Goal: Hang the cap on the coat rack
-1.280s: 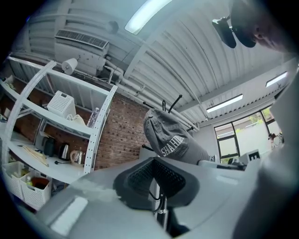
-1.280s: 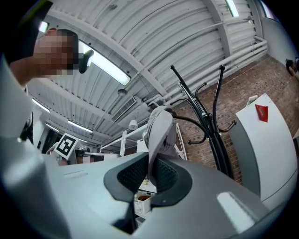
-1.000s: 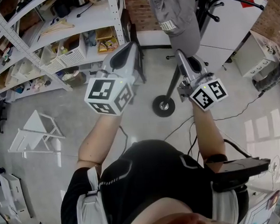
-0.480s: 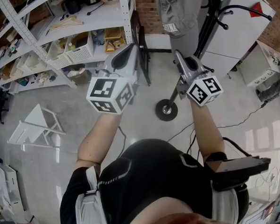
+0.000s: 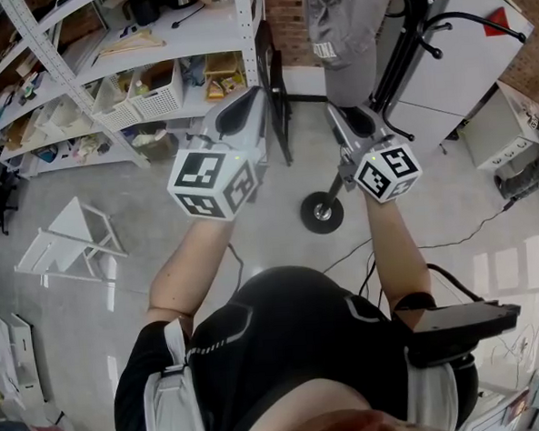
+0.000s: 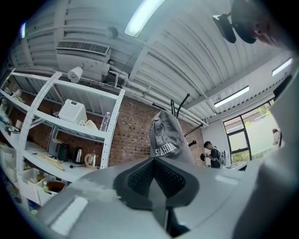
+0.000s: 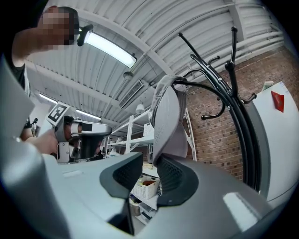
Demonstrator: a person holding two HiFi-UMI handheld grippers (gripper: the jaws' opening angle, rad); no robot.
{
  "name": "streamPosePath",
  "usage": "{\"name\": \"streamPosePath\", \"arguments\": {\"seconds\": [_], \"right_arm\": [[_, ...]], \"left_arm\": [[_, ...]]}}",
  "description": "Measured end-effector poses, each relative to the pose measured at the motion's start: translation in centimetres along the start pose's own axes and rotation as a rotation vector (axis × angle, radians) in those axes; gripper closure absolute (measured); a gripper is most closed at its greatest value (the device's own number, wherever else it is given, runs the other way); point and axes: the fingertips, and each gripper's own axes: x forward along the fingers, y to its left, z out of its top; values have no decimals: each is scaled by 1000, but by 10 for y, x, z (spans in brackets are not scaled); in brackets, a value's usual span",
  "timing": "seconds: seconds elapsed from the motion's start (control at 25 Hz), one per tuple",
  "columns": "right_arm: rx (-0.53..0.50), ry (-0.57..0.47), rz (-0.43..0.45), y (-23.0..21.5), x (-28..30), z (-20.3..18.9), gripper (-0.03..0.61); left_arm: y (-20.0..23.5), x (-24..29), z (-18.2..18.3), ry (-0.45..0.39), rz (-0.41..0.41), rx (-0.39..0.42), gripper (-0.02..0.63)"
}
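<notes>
A grey cap [image 5: 348,14] hangs from a hook of the black coat rack [image 5: 404,38], whose round base [image 5: 321,211] stands on the floor. My right gripper [image 5: 346,119] is just under the cap's lower edge. In the right gripper view it is open [image 7: 148,170], with a gap between the pads and the cap [image 7: 168,116] hanging above the right pad. Whether the pad touches the cap is unclear. My left gripper [image 5: 240,112] is held to the left, shut and empty [image 6: 154,163]. In the left gripper view the cap [image 6: 166,135] hangs ahead against the brick wall.
White metal shelving [image 5: 150,44] with baskets and clutter lines the left. A white cabinet [image 5: 459,43] stands right of the rack. A white folded frame [image 5: 71,249] lies on the floor, and cables [image 5: 470,225] trail at the right. A person [image 6: 212,151] stands far off.
My right gripper has come down and away from the cap, which stays on the rack. The left gripper has barely moved.
</notes>
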Motion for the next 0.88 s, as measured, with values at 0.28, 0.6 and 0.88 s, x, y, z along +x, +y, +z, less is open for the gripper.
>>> {"name": "streamPosePath", "arguments": {"seconds": [0.28, 0.6, 0.88], "right_arm": [[-14, 66, -39, 2, -7, -18, 474], [-13, 121, -68, 9, -32, -36, 478], [-48, 110, -132, 13, -49, -23, 522]], "left_arm": [[3, -1, -11, 16, -5, -23, 612], [-7, -9, -38, 26, -44, -67, 612], [-9, -16, -65, 84, -33, -32, 612]]}}
